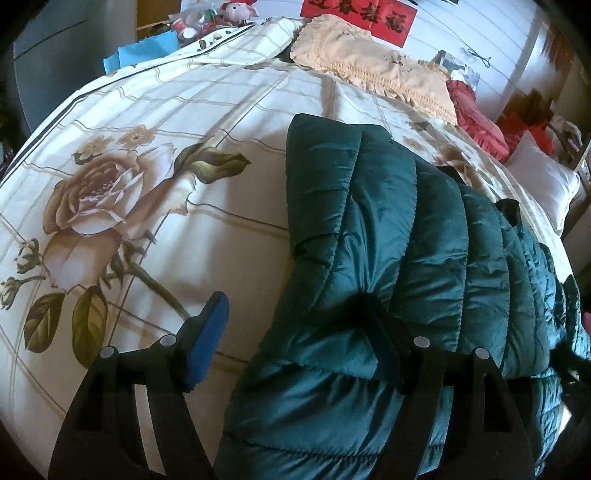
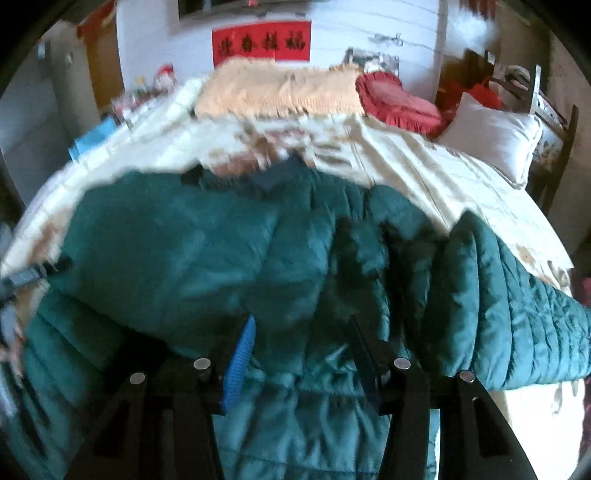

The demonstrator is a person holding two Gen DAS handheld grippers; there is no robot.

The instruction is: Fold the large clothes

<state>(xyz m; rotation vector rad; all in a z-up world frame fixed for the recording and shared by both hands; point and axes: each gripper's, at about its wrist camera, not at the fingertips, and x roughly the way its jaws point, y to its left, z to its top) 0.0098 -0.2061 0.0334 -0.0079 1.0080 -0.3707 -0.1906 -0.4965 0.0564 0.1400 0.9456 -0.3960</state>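
- The left gripper (image 1: 291,328) stands with its jaws wide apart over the near edge of the bed. Its blue-padded finger (image 1: 207,339) hangs free above the bedspread (image 1: 229,155); the other finger lies against the padded jacket (image 1: 399,236). Nothing is pinched between the two.
- The right gripper (image 2: 303,343) is down over the middle of the jacket (image 2: 207,258), its jaws partly drawn in. Jacket cloth bulges up between the blue pad (image 2: 240,362) and the dark finger opposite. The view is blurred, so I cannot tell whether the pads press the cloth.
- The jacket, dark green and quilted, lies spread on the bed, on the right side of the left wrist view. One rounded, folded end reaches toward the middle of the bed.
- In the right wrist view, a quilted flap (image 2: 517,310) of it sticks out to the right, toward the bed's edge.
- The cream bedspread under it bears a big brown rose print (image 1: 92,199) to the left of the jacket.
- Farther back lie a fringed peach cloth (image 1: 369,66), a red frilled cushion (image 1: 476,114) just beside it, and a white pillow (image 1: 543,184) at the right.
- On the white wall behind hangs a red paper banner (image 1: 369,14) with dark characters.
- At the far left stand small cluttered things and a blue sheet (image 1: 147,51).
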